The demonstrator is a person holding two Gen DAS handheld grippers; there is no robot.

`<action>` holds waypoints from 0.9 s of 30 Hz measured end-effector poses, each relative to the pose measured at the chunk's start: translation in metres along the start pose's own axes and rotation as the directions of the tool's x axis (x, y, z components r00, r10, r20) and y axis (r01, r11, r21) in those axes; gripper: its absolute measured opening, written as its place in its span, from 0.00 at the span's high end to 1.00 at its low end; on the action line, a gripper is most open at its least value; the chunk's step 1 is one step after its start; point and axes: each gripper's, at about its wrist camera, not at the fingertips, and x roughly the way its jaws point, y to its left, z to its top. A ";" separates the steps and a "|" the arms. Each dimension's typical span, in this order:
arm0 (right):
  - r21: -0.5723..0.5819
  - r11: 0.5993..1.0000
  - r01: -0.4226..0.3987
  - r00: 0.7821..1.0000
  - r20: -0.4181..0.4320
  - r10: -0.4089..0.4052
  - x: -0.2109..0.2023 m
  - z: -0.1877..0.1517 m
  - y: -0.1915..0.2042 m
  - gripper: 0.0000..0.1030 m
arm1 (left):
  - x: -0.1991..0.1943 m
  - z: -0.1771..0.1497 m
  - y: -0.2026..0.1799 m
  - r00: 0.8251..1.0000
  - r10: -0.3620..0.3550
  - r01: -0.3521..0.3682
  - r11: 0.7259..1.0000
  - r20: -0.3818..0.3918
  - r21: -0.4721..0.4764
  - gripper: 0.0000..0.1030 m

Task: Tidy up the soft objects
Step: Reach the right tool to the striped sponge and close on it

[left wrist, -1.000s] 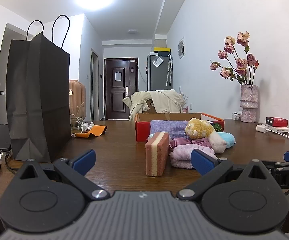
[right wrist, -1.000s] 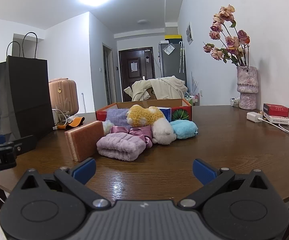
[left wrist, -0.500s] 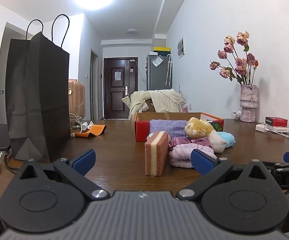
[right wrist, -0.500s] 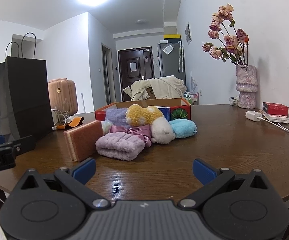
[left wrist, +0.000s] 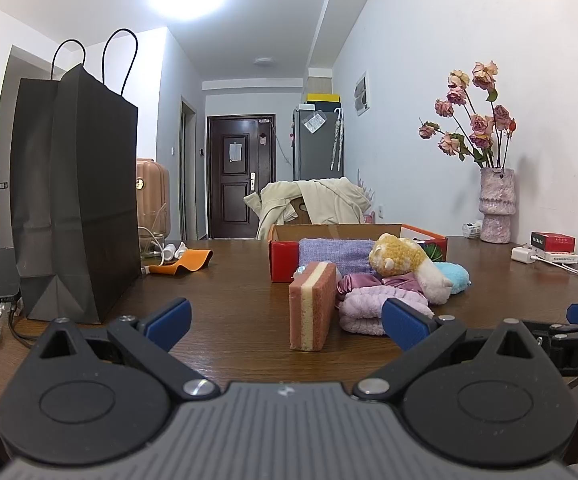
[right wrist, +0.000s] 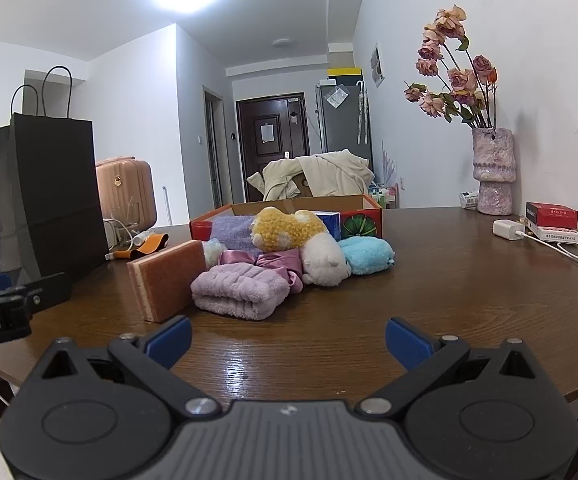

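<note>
**Soft-goods lot — both tools idle, nothing lifted**

Change since a second ago: slight camera drift only; every item lies where it did, so sorting has not begun

Room: white walls, dark door down the hall

Table (right wrist: 429,292): brown wood, glossy

Paper bag (left wrist: 77,196): black, upright, left

Cardboard box (right wrist: 289,216): red, behind the pile

Pile, just before the box — towel (right wrist: 241,290), plush toy (right wrist: 301,240), sponge (left wrist: 313,306) on edge

Left gripper (left wrist: 285,316), right gripper (right wrist: 289,340): jaws spread, empty, short of the pile
</note>
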 end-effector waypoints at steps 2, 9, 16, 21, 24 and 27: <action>0.003 1.000 -0.003 1.000 0.002 0.003 0.001 0.000 0.000 0.00 | 0.004 0.001 0.001 1.000 0.005 -0.005 1.000 -0.010 0.003 0.00; 0.010 0.999 -0.052 0.999 -0.015 0.053 0.027 0.002 -0.009 0.00 | 0.046 0.009 0.002 0.998 -0.012 0.011 1.000 -0.063 -0.011 0.00; 0.046 0.994 -0.102 0.993 -0.048 0.104 0.066 0.019 -0.013 0.00 | 0.115 0.011 -0.014 0.989 -0.025 0.028 1.000 -0.148 0.014 0.28; 0.039 0.986 -0.162 0.985 -0.047 0.164 0.084 0.030 -0.008 0.04 | 0.140 0.013 -0.006 0.980 -0.044 0.039 0.999 -0.196 -0.030 0.53; 0.020 0.986 -0.164 0.984 -0.061 0.165 0.098 0.036 -0.003 0.11 | 0.148 0.013 0.005 0.969 -0.067 0.052 0.996 -0.236 -0.067 0.62; 0.052 0.982 -0.181 0.980 -0.078 0.185 0.113 0.043 -0.002 0.11 | 0.153 0.016 0.019 0.963 -0.071 0.046 0.994 -0.261 -0.100 0.60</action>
